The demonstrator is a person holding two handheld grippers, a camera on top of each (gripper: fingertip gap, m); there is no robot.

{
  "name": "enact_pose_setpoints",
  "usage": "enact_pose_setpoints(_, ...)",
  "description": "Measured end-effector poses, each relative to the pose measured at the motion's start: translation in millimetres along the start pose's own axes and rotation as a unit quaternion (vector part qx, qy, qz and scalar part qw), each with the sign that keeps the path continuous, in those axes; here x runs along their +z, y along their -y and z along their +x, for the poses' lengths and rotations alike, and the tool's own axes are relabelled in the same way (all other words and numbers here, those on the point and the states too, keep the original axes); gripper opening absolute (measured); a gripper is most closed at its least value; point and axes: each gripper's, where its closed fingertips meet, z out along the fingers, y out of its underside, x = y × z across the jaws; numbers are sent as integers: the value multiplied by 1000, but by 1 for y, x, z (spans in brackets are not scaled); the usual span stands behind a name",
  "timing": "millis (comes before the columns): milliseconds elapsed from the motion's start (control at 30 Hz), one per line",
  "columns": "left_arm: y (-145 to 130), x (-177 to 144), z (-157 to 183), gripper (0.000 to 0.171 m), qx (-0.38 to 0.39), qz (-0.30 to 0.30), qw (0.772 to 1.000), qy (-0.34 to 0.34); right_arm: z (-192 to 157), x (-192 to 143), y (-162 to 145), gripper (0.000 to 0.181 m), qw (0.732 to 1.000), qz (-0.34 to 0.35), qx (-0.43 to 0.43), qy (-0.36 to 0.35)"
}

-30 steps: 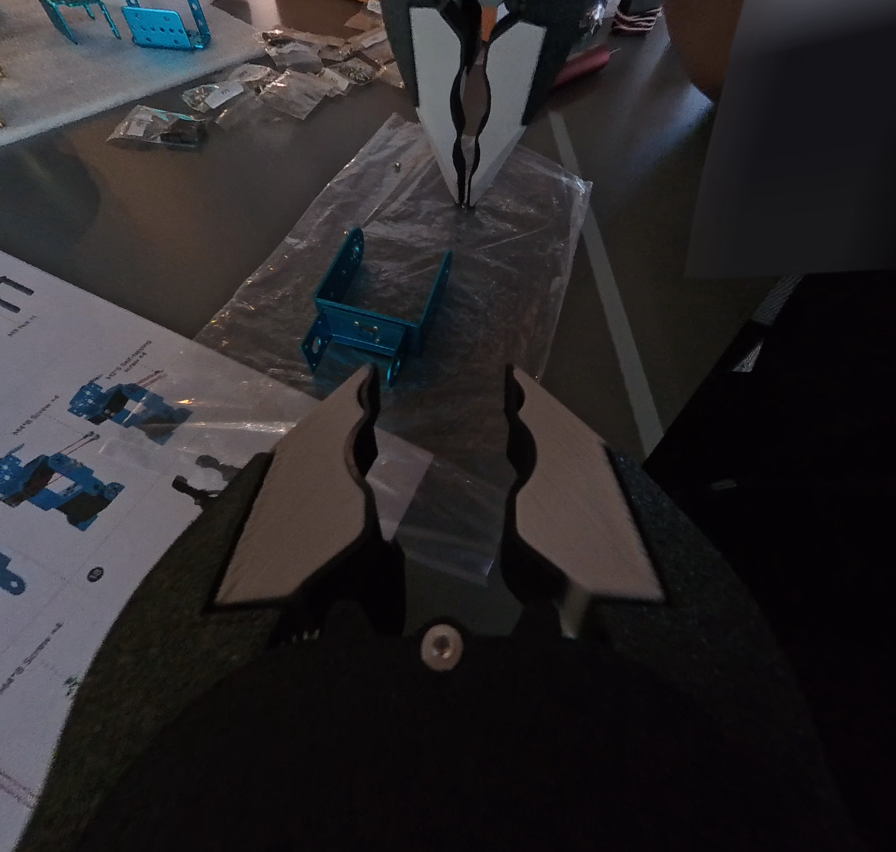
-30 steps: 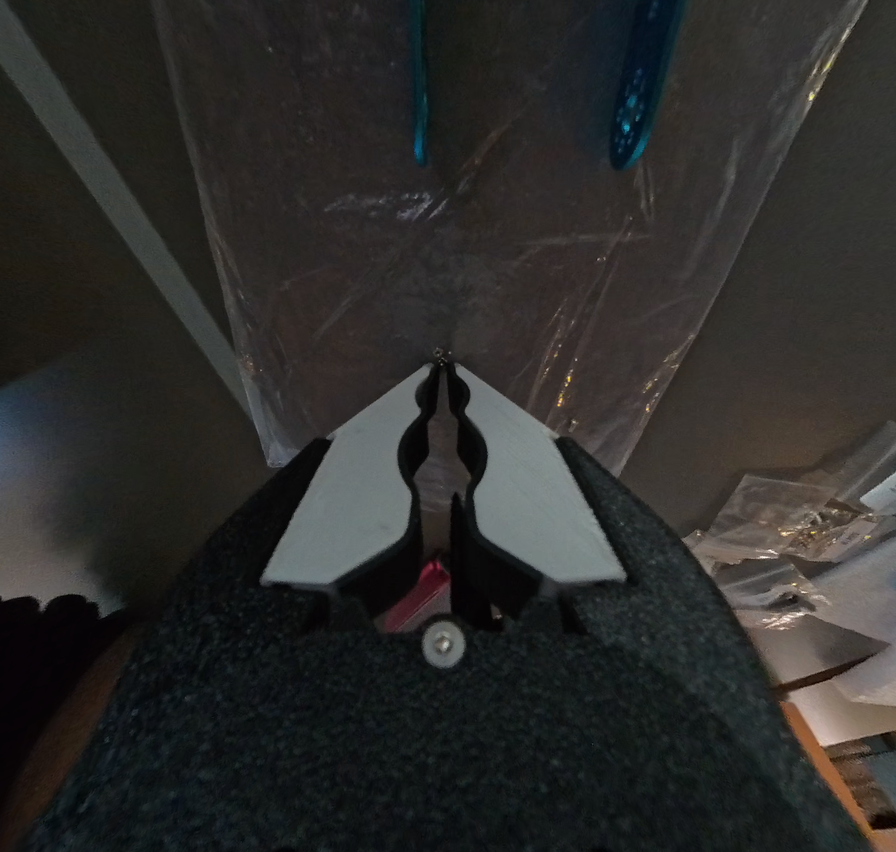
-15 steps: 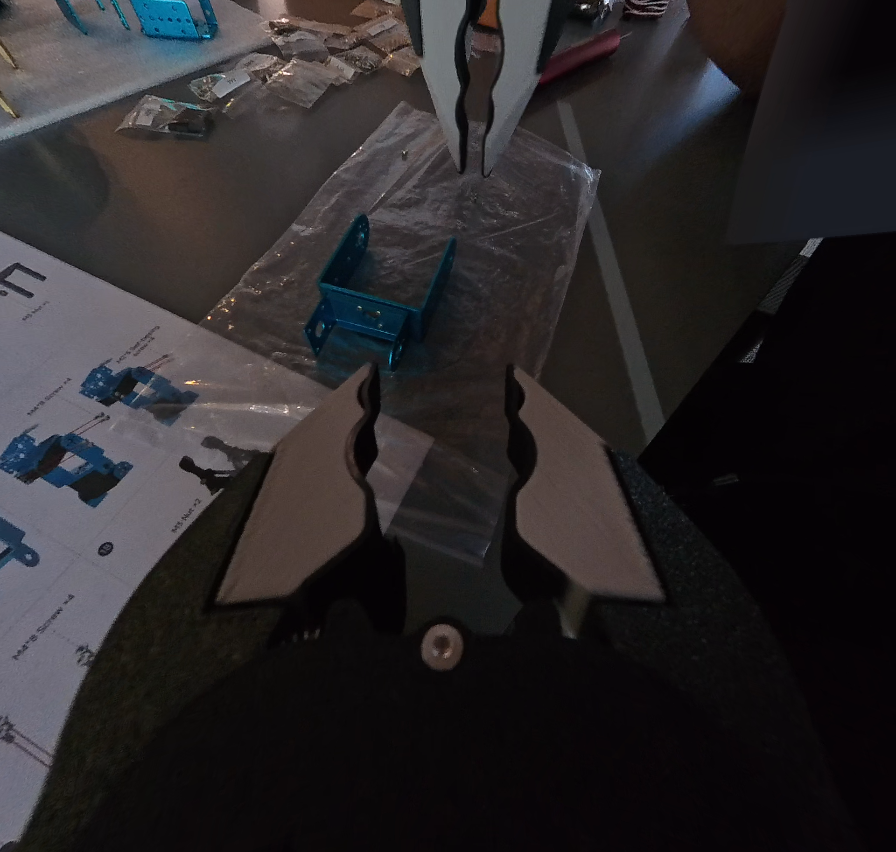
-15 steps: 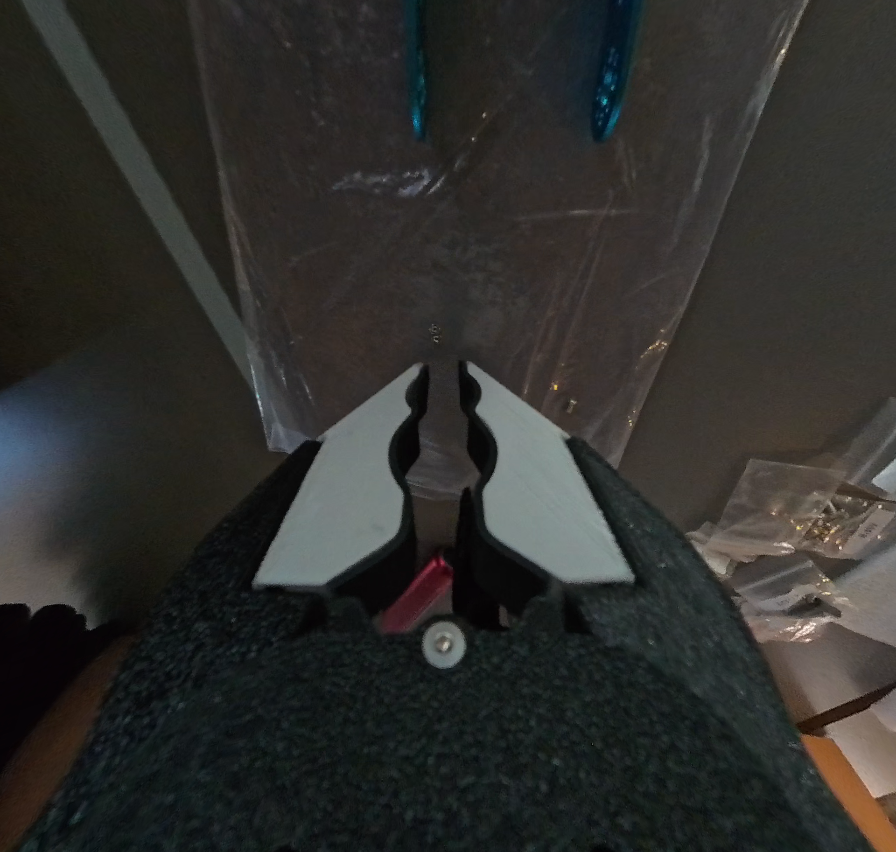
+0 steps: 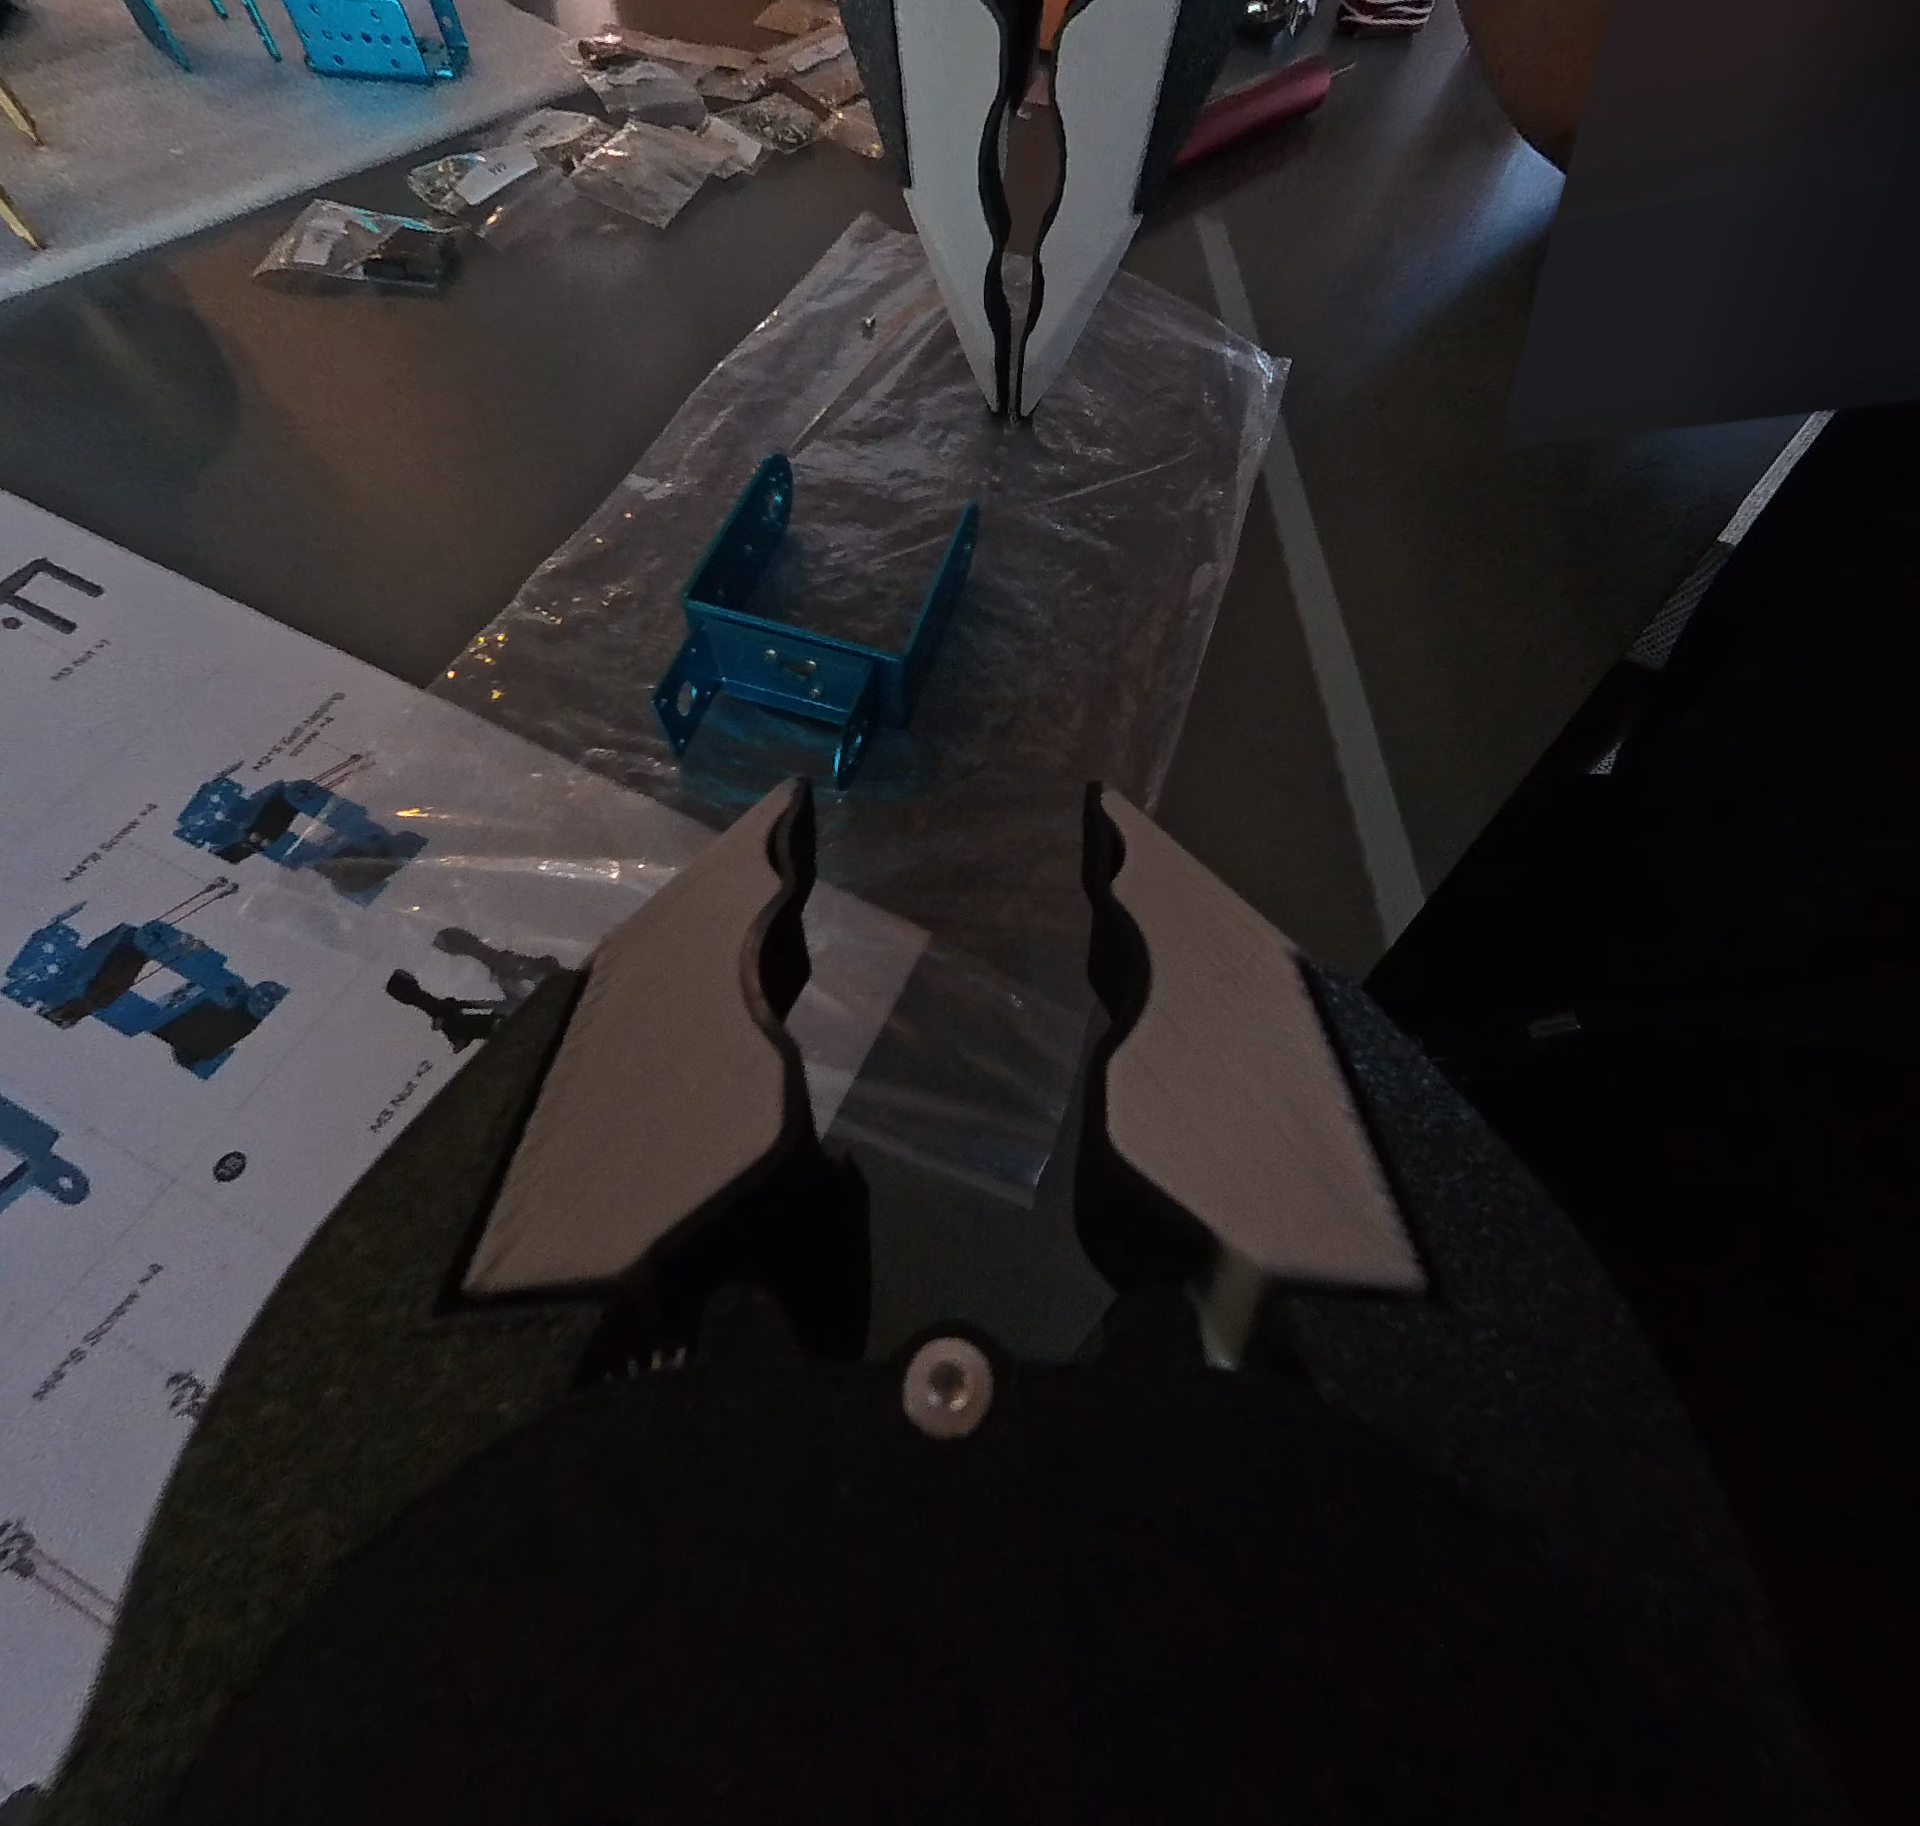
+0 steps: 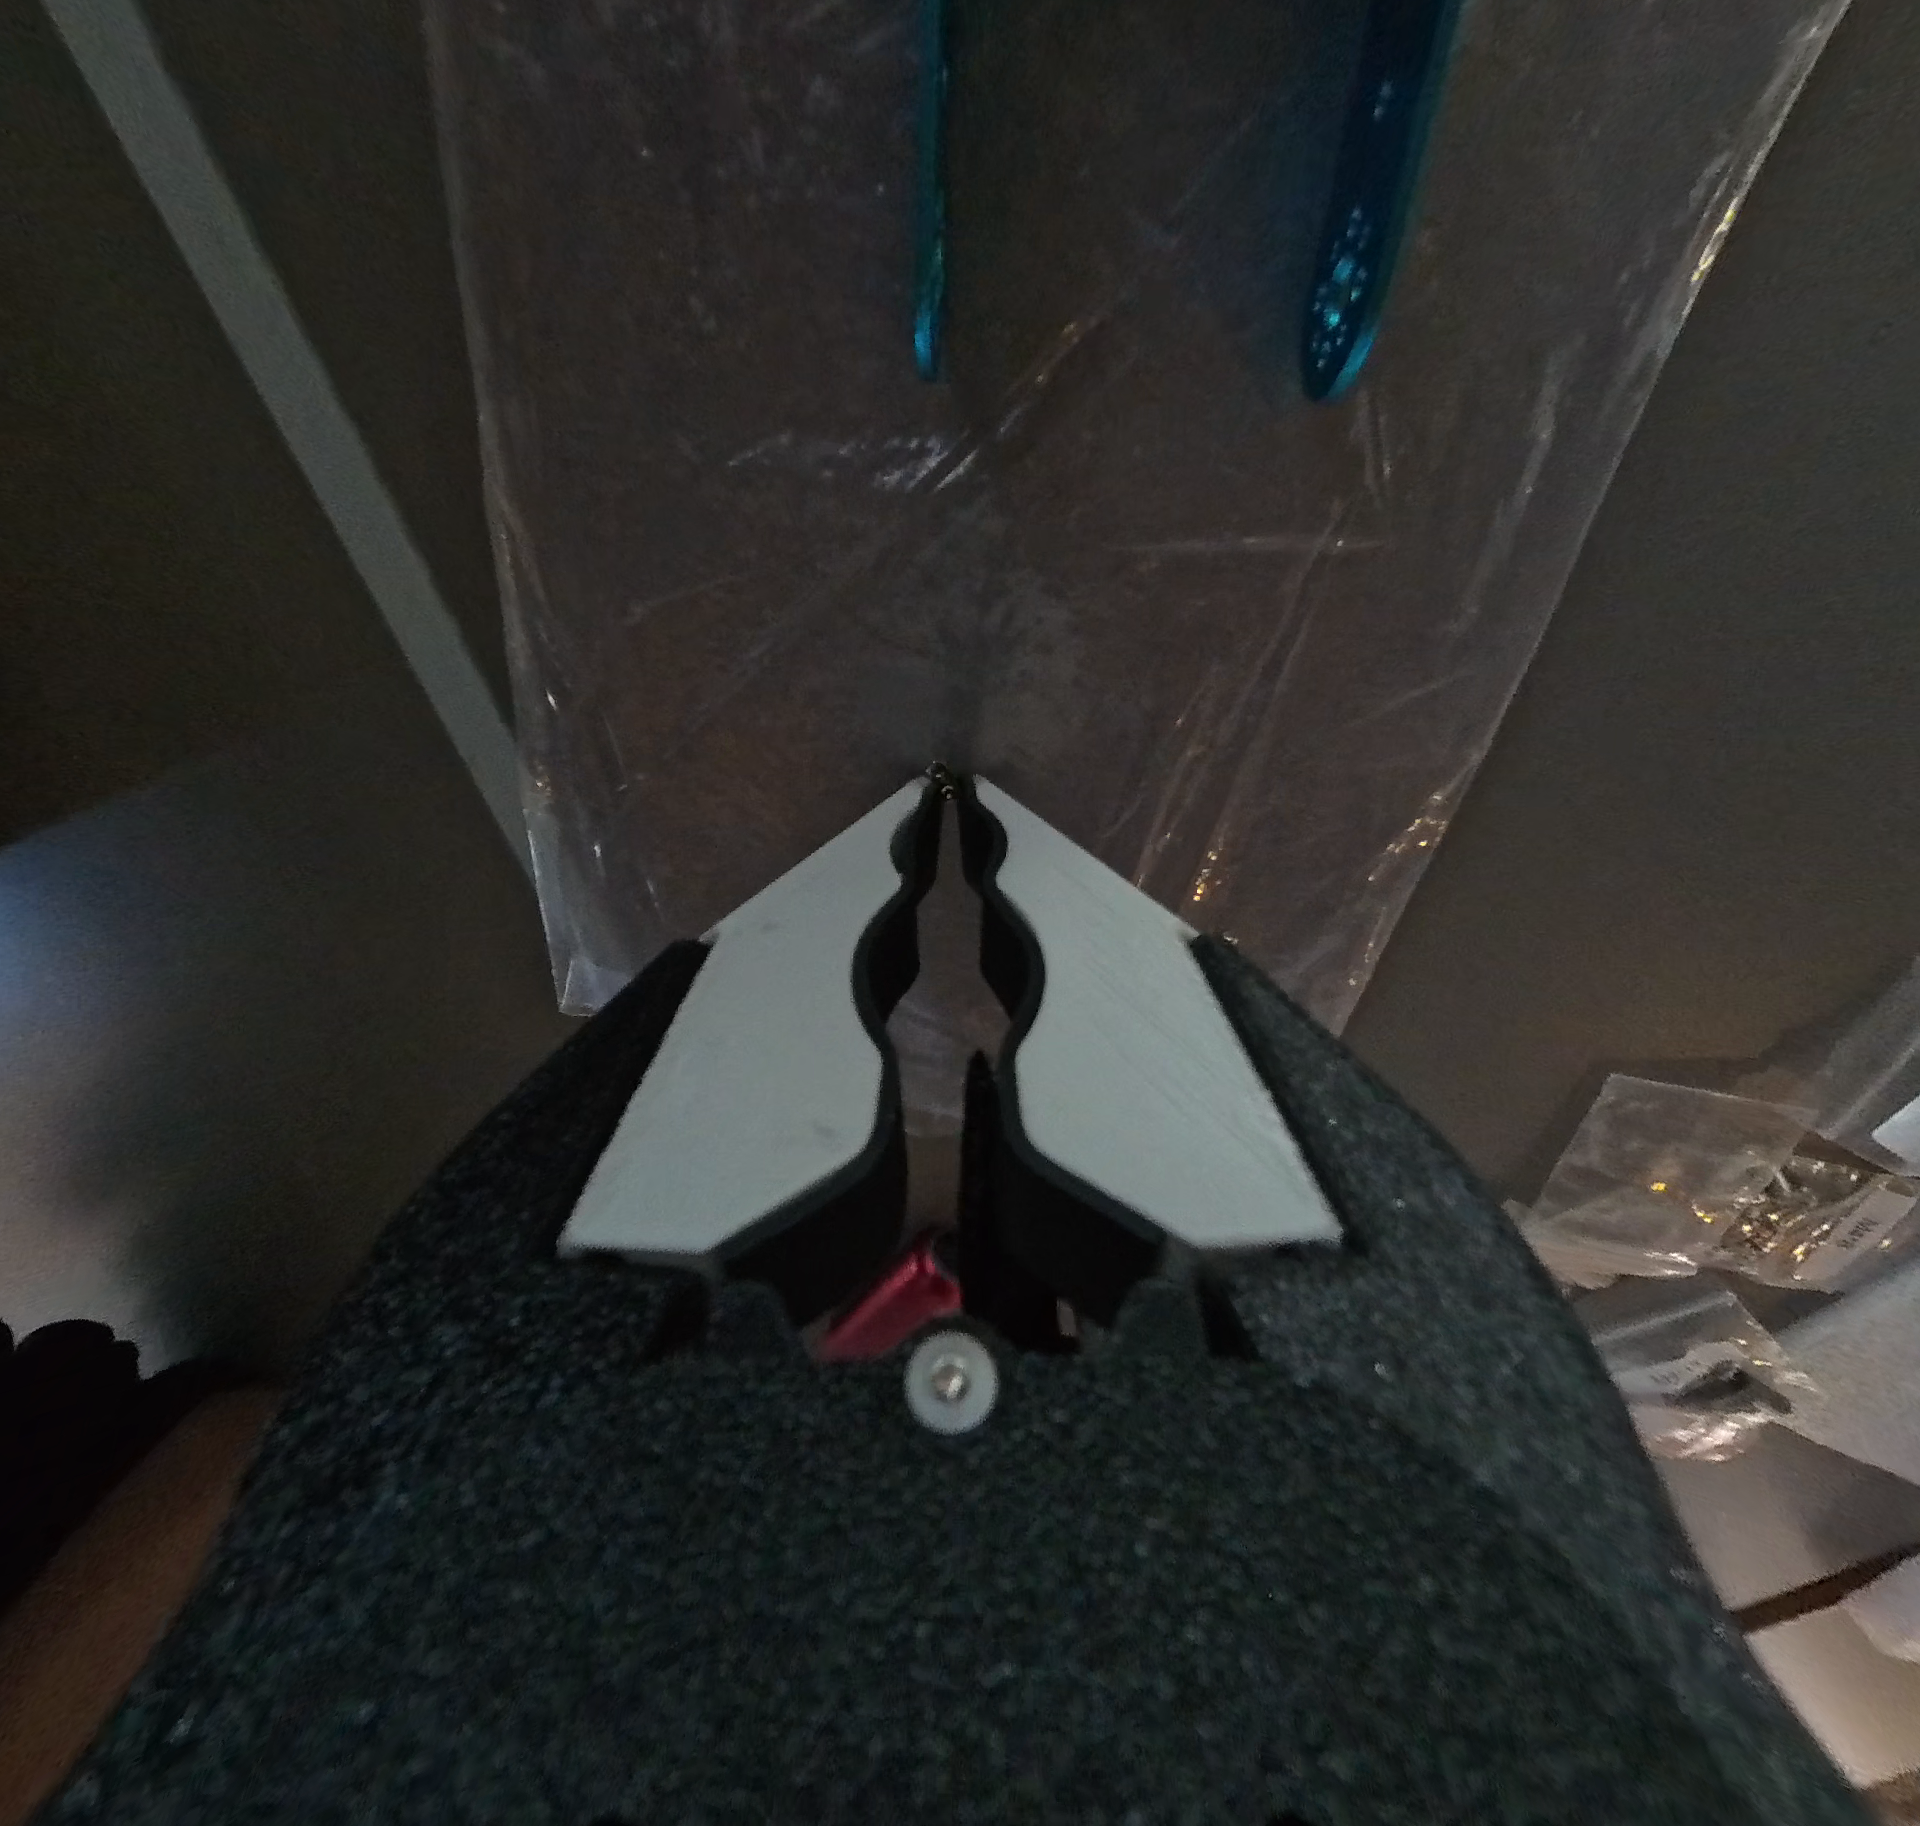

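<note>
A blue U-shaped metal bracket (image 5: 810, 633) stands on a clear plastic sheet (image 5: 1091, 633) on the dark table. My left gripper (image 5: 945, 800) is open and empty, just short of the bracket. My right gripper (image 5: 1013, 410) points down at the far end of the sheet. In the right wrist view its tips (image 6: 948, 787) are closed together on a tiny screw (image 6: 940, 774) resting on the sheet (image 6: 727, 426). The bracket's two arms (image 6: 1351, 301) lie beyond it. A second tiny screw (image 5: 869, 324) lies on the sheet's far left edge.
A printed instruction sheet (image 5: 156, 841) lies at the left. Small bags of hardware (image 5: 644, 145) and two more blue brackets (image 5: 364, 31) on white foam are at the back left. A red tool (image 5: 1257, 103) lies behind my right gripper. A dark bulky object (image 5: 1662, 945) fills the right side. The grippers' ends are close to 15 centimetres from one another.
My right gripper opened and lifted off the tiny screw half a second ago, then came back down and closed on it. My left gripper stayed open and barely moved.
</note>
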Motion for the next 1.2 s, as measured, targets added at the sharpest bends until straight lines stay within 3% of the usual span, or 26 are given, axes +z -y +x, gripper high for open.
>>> enact_pose_setpoints(667,3,9,0,51,1,-5,1000,3,-3,-15,6,0,991,129,-21,-11)
enact_pose_setpoints(767,5,11,-1,51,-1,-3,1000,1,-1,-10,-4,2,997,74,-17,-33)
enact_pose_setpoints(1200,2,10,-3,51,-5,-4,1000,-1,2,-1,-9,4,999,30,-10,-27)
